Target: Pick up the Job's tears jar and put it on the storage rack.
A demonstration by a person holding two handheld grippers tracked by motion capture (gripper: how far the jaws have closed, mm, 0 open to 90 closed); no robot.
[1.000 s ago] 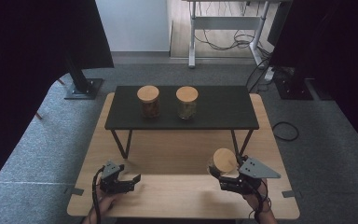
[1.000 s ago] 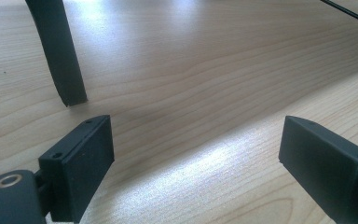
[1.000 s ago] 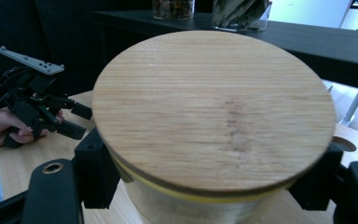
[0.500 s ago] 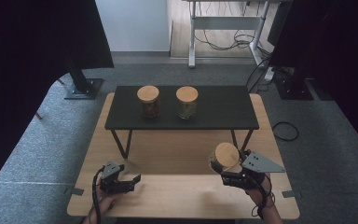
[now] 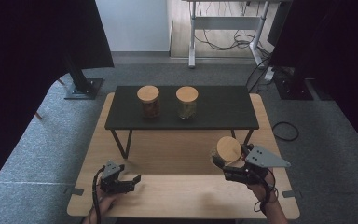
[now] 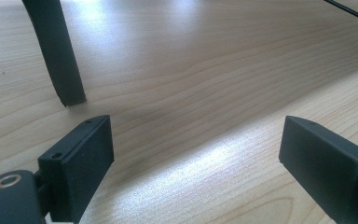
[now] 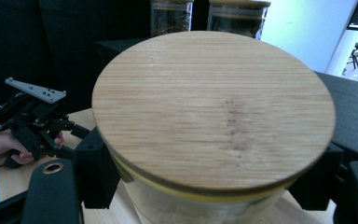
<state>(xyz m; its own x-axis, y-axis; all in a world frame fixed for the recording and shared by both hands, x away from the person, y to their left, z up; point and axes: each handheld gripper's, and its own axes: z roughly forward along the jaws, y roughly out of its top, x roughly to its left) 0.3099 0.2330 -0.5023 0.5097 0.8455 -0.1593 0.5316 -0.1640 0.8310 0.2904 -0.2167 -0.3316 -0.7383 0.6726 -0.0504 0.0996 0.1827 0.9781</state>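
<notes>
Wooden and pale, the table (image 5: 177, 158) carries both grippers at its near edge. The left gripper (image 5: 135, 179) rests low over the wood at the near left, held by a hand (image 5: 103, 205), and its jaws stand wide apart with nothing between them; in the left gripper view a black leg (image 6: 56, 51) of the shelf stands just beyond them. The right gripper (image 5: 220, 164), at the near right, has its jaws pressed on both sides of a glass jar (image 5: 227, 150) just under the round bamboo lid (image 7: 212, 109). The jar looks to be lifted a little above the table, in front of the shelf. Farther back, the black shelf (image 5: 214, 109) stands on the table. On it are two more jars with bamboo lids, the left one (image 5: 148, 101) and the right one (image 5: 187, 101), near each other but apart.
</notes>
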